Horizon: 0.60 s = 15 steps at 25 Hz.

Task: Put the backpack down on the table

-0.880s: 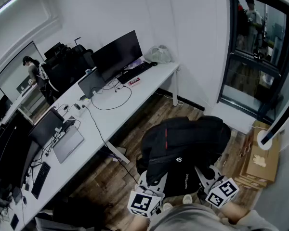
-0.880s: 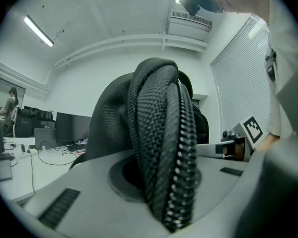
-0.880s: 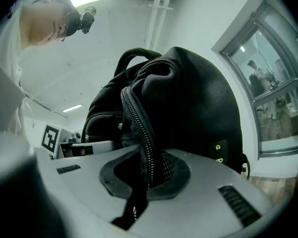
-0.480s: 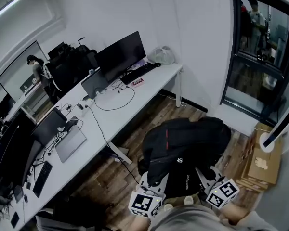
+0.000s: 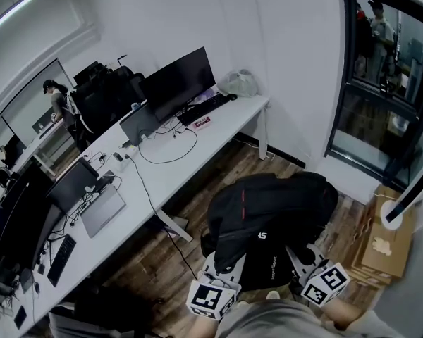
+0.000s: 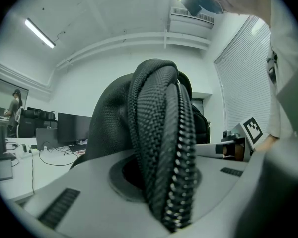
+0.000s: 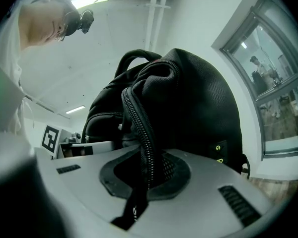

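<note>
A black backpack (image 5: 268, 213) hangs in the air over the wooden floor, in front of me, held from both sides. My left gripper (image 5: 222, 267) is shut on a zippered edge of the backpack (image 6: 161, 148). My right gripper (image 5: 302, 258) is shut on another zippered seam of the backpack (image 7: 154, 123). The long white table (image 5: 197, 146) runs along the left, apart from the bag, with bare top near its right end.
On the table stand two monitors (image 5: 178, 83), a keyboard (image 5: 206, 103), a laptop (image 5: 99, 208), cables and a plastic bag (image 5: 238, 83). Cardboard boxes (image 5: 384, 245) lie on the floor at right. A glass door (image 5: 384, 83) is behind. A person (image 5: 56, 104) stands far left.
The view has shifted slightly; the table and room sit a little further right and lower in the picture. The backpack stays held in both grippers in the same place.
</note>
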{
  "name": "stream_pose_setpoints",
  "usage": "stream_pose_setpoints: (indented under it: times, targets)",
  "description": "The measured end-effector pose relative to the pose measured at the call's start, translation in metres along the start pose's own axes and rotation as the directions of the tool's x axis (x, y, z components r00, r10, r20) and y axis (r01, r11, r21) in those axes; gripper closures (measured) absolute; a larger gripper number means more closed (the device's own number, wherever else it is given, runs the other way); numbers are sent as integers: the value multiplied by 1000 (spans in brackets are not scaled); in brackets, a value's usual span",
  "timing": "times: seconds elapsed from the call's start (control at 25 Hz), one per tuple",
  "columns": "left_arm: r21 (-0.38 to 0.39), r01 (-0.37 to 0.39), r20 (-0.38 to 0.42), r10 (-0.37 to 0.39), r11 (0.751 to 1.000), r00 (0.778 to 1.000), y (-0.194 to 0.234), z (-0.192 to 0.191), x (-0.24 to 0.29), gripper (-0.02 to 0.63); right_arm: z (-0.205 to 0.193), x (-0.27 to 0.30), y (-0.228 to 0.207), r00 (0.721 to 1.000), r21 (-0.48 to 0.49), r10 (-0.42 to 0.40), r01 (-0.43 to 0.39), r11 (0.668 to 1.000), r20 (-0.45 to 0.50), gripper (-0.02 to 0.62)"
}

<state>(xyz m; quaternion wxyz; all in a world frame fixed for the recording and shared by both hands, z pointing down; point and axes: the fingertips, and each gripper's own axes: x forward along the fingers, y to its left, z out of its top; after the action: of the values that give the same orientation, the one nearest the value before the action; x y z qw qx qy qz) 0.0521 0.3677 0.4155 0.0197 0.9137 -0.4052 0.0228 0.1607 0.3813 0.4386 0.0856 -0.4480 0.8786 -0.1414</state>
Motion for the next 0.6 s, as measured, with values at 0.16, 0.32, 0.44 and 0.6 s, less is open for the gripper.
stream_pose_setpoints:
  times: [0.16, 0.32, 0.44, 0.6]
  targets:
    - [8, -20, 16, 20, 1000, 1000, -9, 3, 13, 574, 9, -4, -14, 999, -5, 32, -32, 999, 10, 575]
    - [11, -43, 27, 43, 999, 999, -14, 4, 26, 574, 17, -6, -28, 998, -17, 56, -56, 998, 13, 575]
    - [10, -40, 32, 40, 999, 999, -13, 7, 34, 574, 23, -2, -34, 998, -22, 57, -57, 998, 11, 575]
    - [20, -40, 37, 39, 999, 999, -2, 12, 45, 574, 29, 11, -41, 998, -24, 57, -56, 998, 14, 575]
